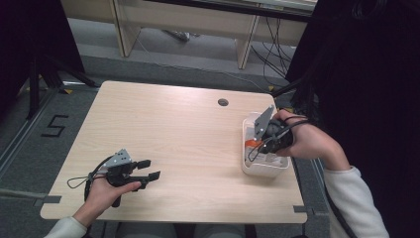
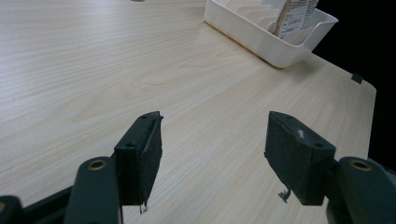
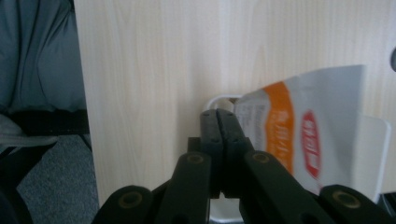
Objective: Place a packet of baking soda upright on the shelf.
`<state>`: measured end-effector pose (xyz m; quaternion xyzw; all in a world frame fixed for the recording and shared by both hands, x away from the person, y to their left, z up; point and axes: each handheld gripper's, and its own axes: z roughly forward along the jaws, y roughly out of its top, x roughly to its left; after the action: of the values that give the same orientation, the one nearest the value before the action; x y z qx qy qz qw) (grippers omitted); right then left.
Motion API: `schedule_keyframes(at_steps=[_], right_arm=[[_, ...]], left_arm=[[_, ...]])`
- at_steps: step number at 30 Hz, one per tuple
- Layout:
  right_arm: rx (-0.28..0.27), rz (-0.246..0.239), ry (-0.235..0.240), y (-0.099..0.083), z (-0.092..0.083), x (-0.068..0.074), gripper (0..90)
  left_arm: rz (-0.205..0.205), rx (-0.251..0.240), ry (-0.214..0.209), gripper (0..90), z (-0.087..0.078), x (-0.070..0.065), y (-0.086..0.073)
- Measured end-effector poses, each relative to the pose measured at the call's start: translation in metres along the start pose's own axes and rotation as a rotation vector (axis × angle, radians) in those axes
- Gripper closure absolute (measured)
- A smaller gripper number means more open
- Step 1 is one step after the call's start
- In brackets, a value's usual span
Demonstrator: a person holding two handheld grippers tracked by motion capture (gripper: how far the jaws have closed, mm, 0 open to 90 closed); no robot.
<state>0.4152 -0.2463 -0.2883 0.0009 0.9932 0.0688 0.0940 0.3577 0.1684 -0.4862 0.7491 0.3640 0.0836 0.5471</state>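
A white bin (image 1: 246,157) stands at the table's right edge, and a white and orange packet (image 1: 253,143) sticks up in it. My right gripper (image 1: 256,147) reaches down into the bin from the right. In the right gripper view, my right gripper (image 3: 218,113) has its jaws pressed flat together. The packet (image 3: 299,126) lies just to their right, its left edge running behind the right jaw, above the bin's rim (image 3: 219,99). My left gripper (image 1: 148,169) rests low over the table's front left, open, with only bare wood showing through my left gripper (image 2: 215,120). Farther off are the bin (image 2: 252,37) and the packet (image 2: 296,14).
The wooden table (image 1: 173,129) has a round cable hole (image 1: 223,102) near its far edge. A dark-clothed person sits at the right. Floor, shelving legs and cables lie beyond the table.
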Motion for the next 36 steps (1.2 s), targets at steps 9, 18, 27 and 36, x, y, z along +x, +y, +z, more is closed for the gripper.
schedule_keyframes(at_steps=[9,18,27,36], right_arm=[[0.026,0.02,0.064,-0.002,0.046,0.028,90.0],[0.104,0.046,0.124,0.005,0.091,0.054,88.9],[0.076,-0.04,0.165,0.012,0.119,0.066,87.5],[0.093,-0.007,0.186,0.012,0.135,0.075,81.4]], left_arm=[[-0.005,0.003,0.002,35.9,0.001,-0.001,0.0],[-0.003,0.0,0.0,35.8,0.0,0.0,0.0],[0.004,0.0,-0.003,35.9,0.0,0.0,0.0],[-0.003,0.001,-0.002,35.9,0.0,-0.001,0.0]])
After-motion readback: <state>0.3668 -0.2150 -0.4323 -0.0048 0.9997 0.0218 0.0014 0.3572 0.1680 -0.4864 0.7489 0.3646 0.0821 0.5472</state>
